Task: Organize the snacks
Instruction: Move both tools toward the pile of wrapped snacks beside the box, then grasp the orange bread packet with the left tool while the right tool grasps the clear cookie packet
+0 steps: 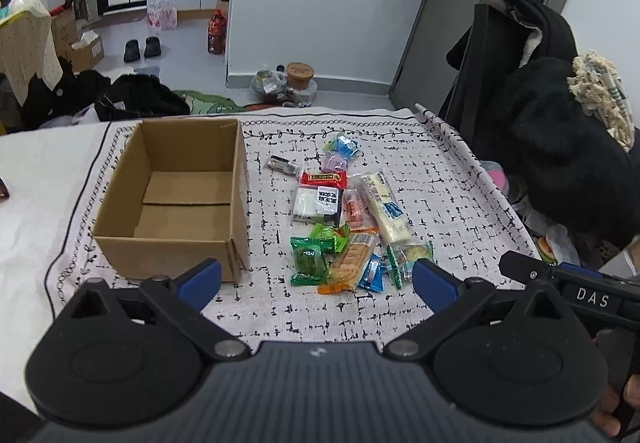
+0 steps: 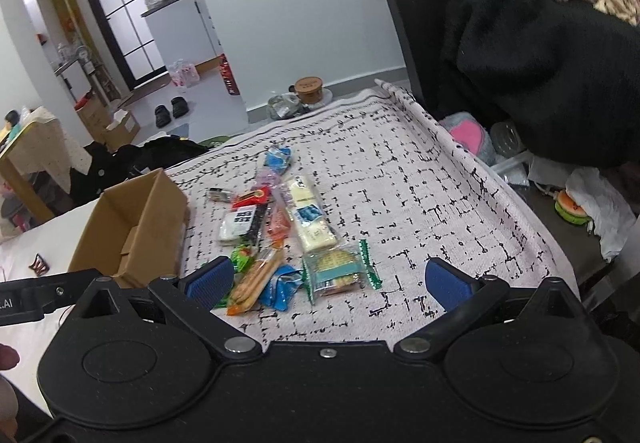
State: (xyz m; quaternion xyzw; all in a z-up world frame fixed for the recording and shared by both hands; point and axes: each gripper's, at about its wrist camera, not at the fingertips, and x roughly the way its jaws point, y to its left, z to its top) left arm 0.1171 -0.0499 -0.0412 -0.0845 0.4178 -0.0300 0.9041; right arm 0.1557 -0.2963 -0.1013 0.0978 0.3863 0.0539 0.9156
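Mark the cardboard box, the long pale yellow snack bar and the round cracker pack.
cardboard box (image 1: 188, 199), left wrist view, inner floor.
long pale yellow snack bar (image 1: 384, 203), left wrist view, wrapper middle.
round cracker pack (image 2: 336, 269), right wrist view, clear front.

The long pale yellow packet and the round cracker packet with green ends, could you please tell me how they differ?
The yellow packet is long, narrow and opaque, with a blue picture on it; the cracker packet is shorter and clear, showing round crackers inside. The yellow packet lies mid-pile, its long side against other snacks; the cracker packet lies at the pile's near edge, closest to the right gripper. Both lie flat, sealed, on the patterned cloth, outside the box.
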